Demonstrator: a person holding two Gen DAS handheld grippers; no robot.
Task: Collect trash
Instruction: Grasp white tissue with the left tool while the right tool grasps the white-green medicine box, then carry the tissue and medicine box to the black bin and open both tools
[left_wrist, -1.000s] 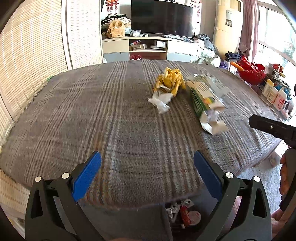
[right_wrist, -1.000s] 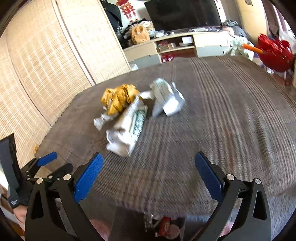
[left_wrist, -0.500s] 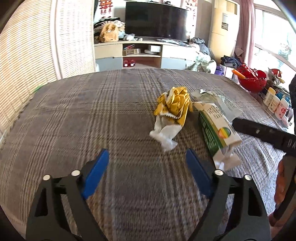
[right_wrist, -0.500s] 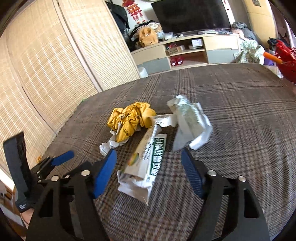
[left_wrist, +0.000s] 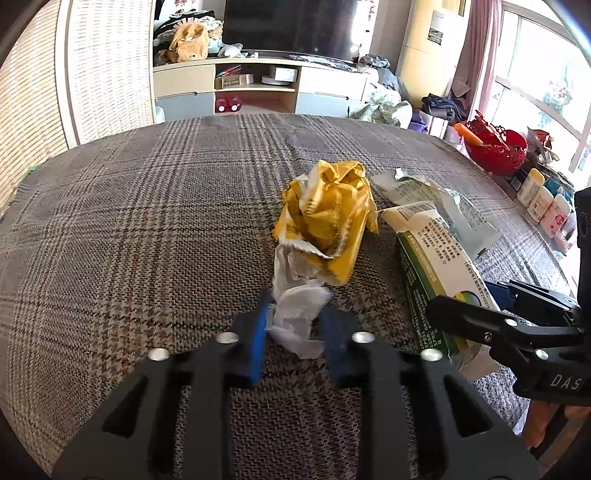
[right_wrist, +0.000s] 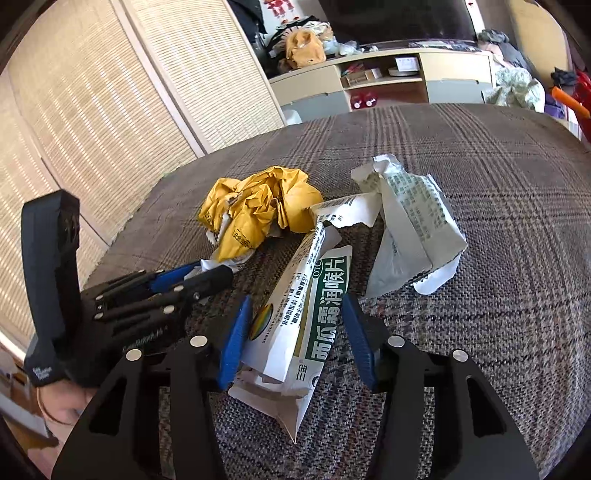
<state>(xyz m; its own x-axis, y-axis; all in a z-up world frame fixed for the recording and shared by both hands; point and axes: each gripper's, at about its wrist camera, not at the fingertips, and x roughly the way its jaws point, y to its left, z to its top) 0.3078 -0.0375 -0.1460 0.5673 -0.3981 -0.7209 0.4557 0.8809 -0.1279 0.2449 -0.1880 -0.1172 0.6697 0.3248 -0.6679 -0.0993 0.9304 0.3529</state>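
Grey plaid cloth (left_wrist: 147, 229) covers the work surface, with woven blinds and a television cabinet behind it; on this cloth the left gripper (left_wrist: 295, 325) is closing, its blue pads flanking the white torn tail of the yellow wrapper (left_wrist: 328, 210), which lies between the pads and appears to touch them; the crumpled yellow body sits just beyond the fingertips. Beside it, the right gripper (right_wrist: 295, 332) is also closing, with the green-and-white carton (right_wrist: 310, 314) between its jaws; the left pad lies against the carton's side, while contact at the right pad cannot be confirmed. Further out, the grey-white pouch (right_wrist: 410, 221) lies just beyond and right of the carton, touching its torn flap; the yellow wrapper lies to the carton's left. At the far right edge stand a red basket (left_wrist: 498, 147) and several bottles (left_wrist: 543, 206).
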